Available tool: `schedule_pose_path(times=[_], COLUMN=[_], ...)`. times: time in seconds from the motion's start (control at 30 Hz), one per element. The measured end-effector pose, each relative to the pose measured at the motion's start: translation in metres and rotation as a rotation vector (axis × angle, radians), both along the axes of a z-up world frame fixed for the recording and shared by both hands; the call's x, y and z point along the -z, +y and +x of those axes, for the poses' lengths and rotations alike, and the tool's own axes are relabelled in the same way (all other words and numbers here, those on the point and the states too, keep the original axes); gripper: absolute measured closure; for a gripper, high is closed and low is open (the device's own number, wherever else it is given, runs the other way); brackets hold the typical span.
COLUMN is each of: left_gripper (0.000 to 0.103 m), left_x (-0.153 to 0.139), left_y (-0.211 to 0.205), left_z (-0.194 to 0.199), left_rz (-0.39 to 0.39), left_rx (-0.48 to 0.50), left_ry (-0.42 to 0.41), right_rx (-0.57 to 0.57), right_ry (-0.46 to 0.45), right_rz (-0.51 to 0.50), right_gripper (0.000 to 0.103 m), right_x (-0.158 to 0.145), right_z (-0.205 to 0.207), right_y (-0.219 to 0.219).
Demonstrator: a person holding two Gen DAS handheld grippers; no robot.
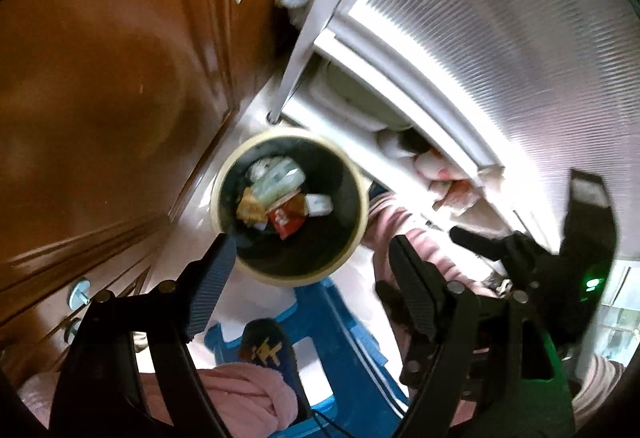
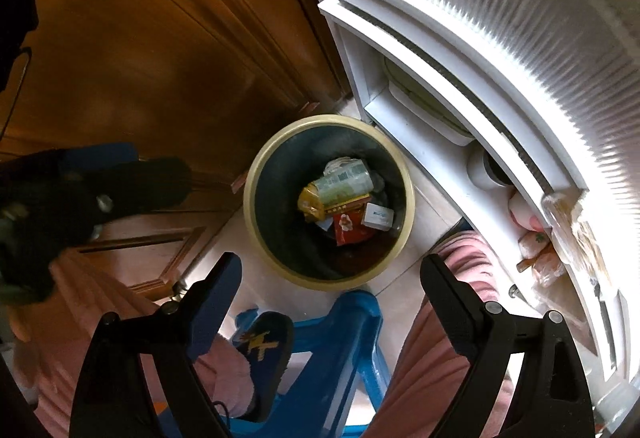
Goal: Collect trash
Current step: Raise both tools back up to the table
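Note:
A round bin [image 1: 280,275] with a cream rim and a dark liner stands on the floor below both grippers. Several wrappers and cartons lie in it, among them a red wrapper [image 1: 286,223] and a yellow packet [image 1: 250,207]. My left gripper [image 1: 312,272] hangs open above the bin's near rim with nothing between its fingers. In the right wrist view the same bin [image 2: 251,222] and its trash [image 2: 350,228] lie straight ahead. My right gripper [image 2: 334,280] stands wide open over the near rim, also holding nothing.
A brown wooden cabinet [image 2: 140,38] rises to the left of the bin. A white door with ribbed glass [image 2: 500,18] curves along the right. A blue plastic stool [image 2: 348,322], a person's pink trouser legs [image 1: 240,386] and a blue slipper [image 2: 264,346] crowd the near side.

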State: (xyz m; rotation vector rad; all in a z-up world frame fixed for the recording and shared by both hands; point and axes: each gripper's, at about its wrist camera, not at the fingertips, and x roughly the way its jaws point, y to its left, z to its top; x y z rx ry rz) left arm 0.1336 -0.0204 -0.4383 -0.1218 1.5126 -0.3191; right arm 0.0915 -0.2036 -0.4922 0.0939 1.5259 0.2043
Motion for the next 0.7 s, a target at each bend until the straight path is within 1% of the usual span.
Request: schedule_pose_path(times=[0.1,0.2,0.3,0.33,0.47,0.6,0.7], left_gripper=[0.027,0.027,0.027,0.027,0.027,0.027,0.027], left_x=[-0.021,-0.049,-0.072,-0.084,-0.117,-0.145,-0.169], left_y=[-0.006,-0.013,-0.016,-0.017,-0.02,-0.015,-0.014], left_z=[-0.004,-0.012,-0.018,-0.023,-0.041,-0.058,-0.073], left_rz=[-0.019,-0.022,-0.033,-0.032,0.003,0.011,0.035], left_rx=[0.012,0.024,0.026,0.026,0.037,0.036,0.044], left_ry=[-0.051,-0.126,-0.175,-0.206,-0.3,-0.348,-0.397], right_rx=[0.005,0.011,0.015,0.014,0.01,-0.007,-0.022], right_ry=[-0.019,-0.048,-0.08,-0.088,-0.137,-0.187,-0.23], right_rz=[0.008,0.013,0.01,0.009,-0.006,-0.035,-0.056], right_gripper=[0.011,0.011,0.011,0.011,0.011,0.011,0.011], right_x=[-0.012,-0.029,-0.046,-0.049,-0.079,-0.104,-0.127], right_z=[-0.005,-0.012,-0.018,-0.02,-0.029,-0.039,-0.048], right_y=[-0.002,-0.006,-0.009,-0.012,-0.014,-0.015,-0.013])
